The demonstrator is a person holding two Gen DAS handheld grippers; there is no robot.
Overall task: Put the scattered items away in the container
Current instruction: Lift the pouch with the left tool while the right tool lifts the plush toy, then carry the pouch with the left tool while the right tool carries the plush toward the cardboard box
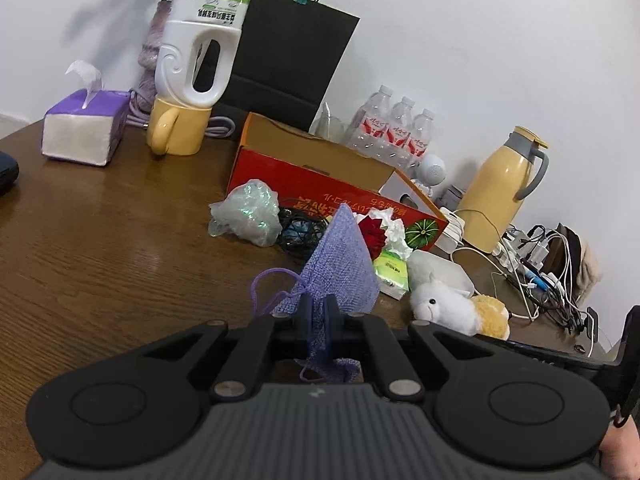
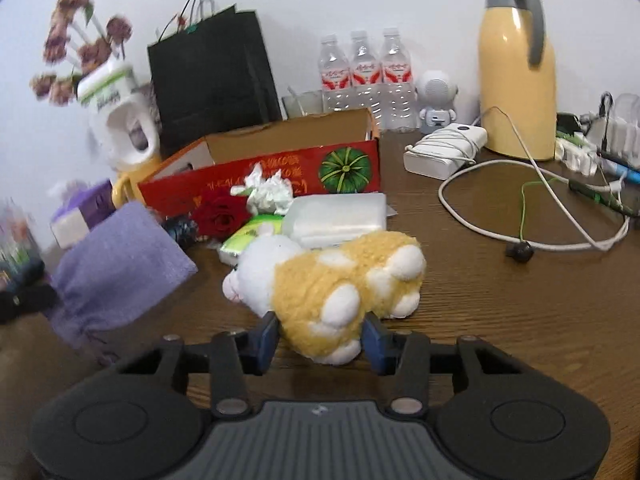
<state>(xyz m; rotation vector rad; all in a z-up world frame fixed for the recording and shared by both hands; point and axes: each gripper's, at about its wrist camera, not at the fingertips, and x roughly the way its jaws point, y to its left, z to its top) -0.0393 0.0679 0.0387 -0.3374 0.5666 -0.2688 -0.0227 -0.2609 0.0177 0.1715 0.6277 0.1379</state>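
your right gripper (image 2: 320,336) clasps the plush toy's (image 2: 340,276) near end; your left gripper (image 1: 318,314) pinches the purple pouch (image 1: 340,264).

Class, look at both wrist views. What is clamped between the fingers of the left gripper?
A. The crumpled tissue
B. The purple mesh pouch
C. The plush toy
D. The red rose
B. In the left wrist view the left gripper has its fingers closed on the purple mesh pouch, while the plush toy sits between the fingers of the right gripper.
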